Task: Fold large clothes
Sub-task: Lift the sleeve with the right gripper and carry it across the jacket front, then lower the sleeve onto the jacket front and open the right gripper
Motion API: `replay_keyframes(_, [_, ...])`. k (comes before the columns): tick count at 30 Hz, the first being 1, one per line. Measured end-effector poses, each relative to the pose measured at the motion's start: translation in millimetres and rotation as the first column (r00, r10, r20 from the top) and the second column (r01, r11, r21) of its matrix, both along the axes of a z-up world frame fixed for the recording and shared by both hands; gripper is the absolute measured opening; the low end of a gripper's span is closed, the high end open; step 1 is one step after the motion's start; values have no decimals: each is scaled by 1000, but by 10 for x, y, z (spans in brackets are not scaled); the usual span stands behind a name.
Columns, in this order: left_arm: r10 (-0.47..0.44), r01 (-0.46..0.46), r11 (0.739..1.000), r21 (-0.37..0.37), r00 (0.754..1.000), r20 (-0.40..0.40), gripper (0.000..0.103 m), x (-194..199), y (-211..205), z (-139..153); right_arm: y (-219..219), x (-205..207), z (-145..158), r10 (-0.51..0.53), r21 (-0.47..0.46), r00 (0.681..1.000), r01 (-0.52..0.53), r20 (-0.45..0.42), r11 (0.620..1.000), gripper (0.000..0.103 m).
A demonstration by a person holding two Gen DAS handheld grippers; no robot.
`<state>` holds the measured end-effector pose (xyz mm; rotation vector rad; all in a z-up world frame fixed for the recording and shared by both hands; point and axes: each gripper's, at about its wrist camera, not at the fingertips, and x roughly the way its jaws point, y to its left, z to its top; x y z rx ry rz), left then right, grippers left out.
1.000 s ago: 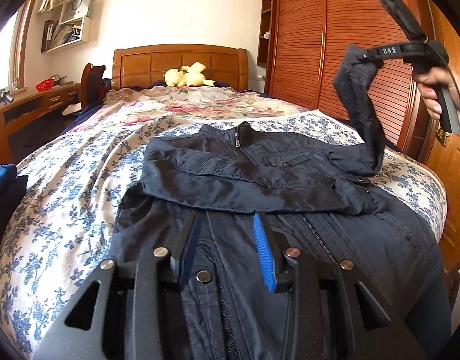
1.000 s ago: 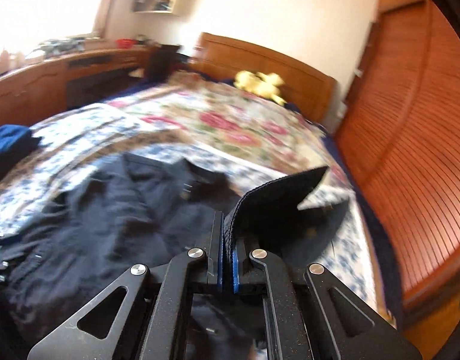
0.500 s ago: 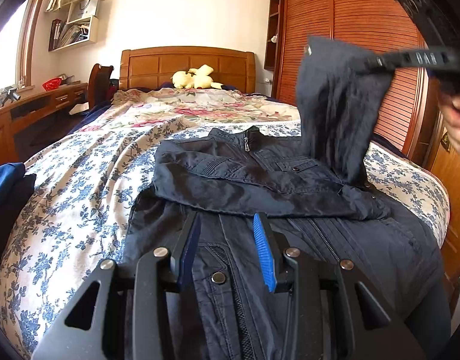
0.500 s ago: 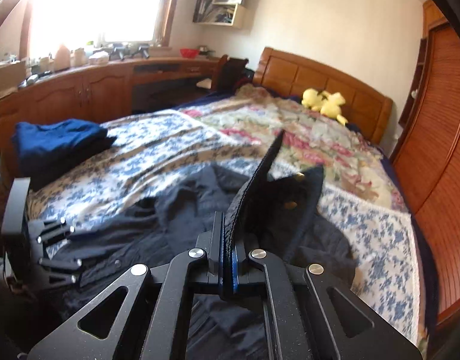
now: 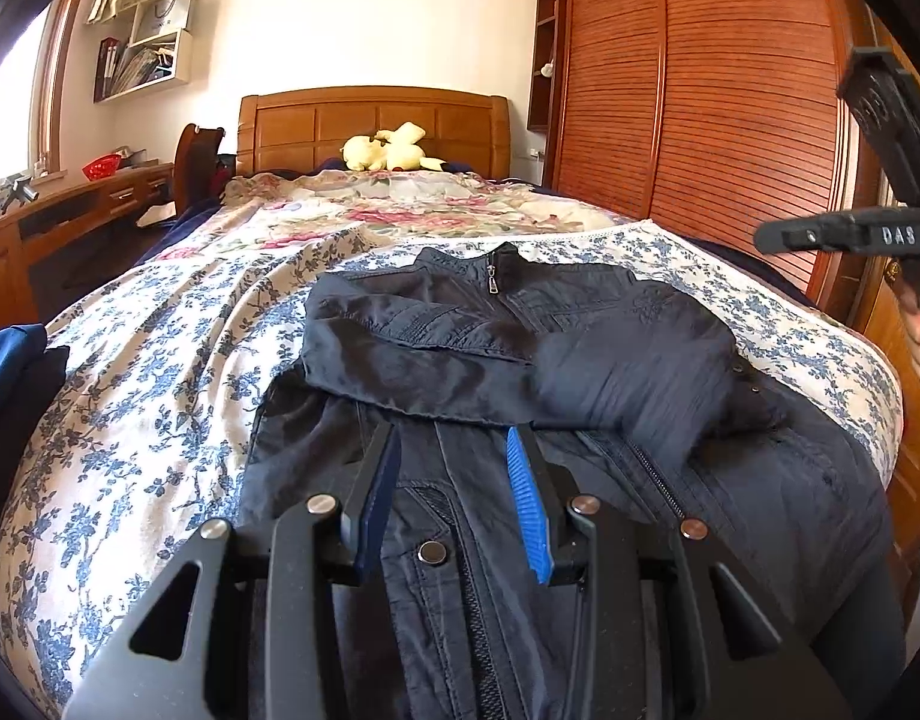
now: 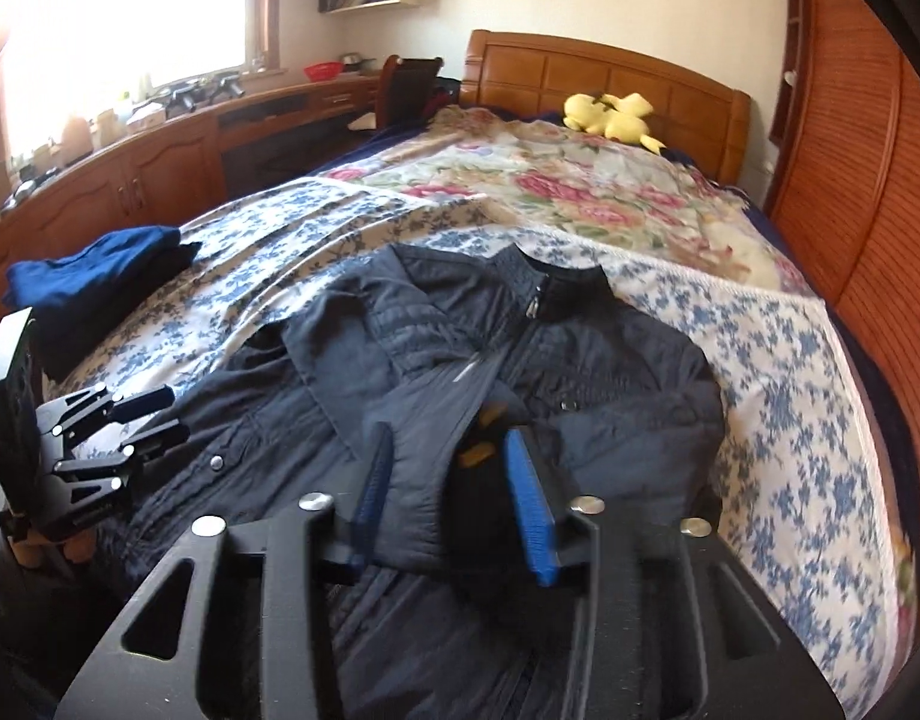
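A dark jacket [image 5: 520,360] is lying spread on the flowered bedspread of the bed [image 5: 160,372], collar toward the far headboard and hem hanging toward the near edge, with both sleeves folded across the chest. The right gripper [image 6: 454,492] is hovering low over the right sleeve [image 6: 418,456]; its fingers have just been opening, and the cuff is lying loose between them, no longer pinched. The left gripper [image 5: 454,504] is hanging over the lower front near the zipper, its fingers standing partly apart and pressing on nothing. The cloth is looking soft and limp, probably a thin woven shell with some weight from zipper and snaps, so it is likely sagging wherever it is lifted and sliding a little on itself. It is probably best taken at the hem corners or along a doubled seam, where the thicker fabric gives the fingers more to bite, rather than on a single smooth layer. A folded blue garment [image 6: 94,264] is sitting apart at the left.
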<state>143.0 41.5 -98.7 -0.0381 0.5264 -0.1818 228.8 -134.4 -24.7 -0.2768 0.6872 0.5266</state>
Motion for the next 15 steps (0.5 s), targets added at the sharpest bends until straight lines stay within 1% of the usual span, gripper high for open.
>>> replay_keyframes(6, [-6,6,1000,5,1000,-6,35,25,-50,-30,-208,-59,-175,-43,-17,999,43,-19,999,41])
replay_keyframes(15, [-33,34,999,35,999,-28,35,59,-219,-100,-525,-76,-623,-113,-22,992,112,-60,994,41])
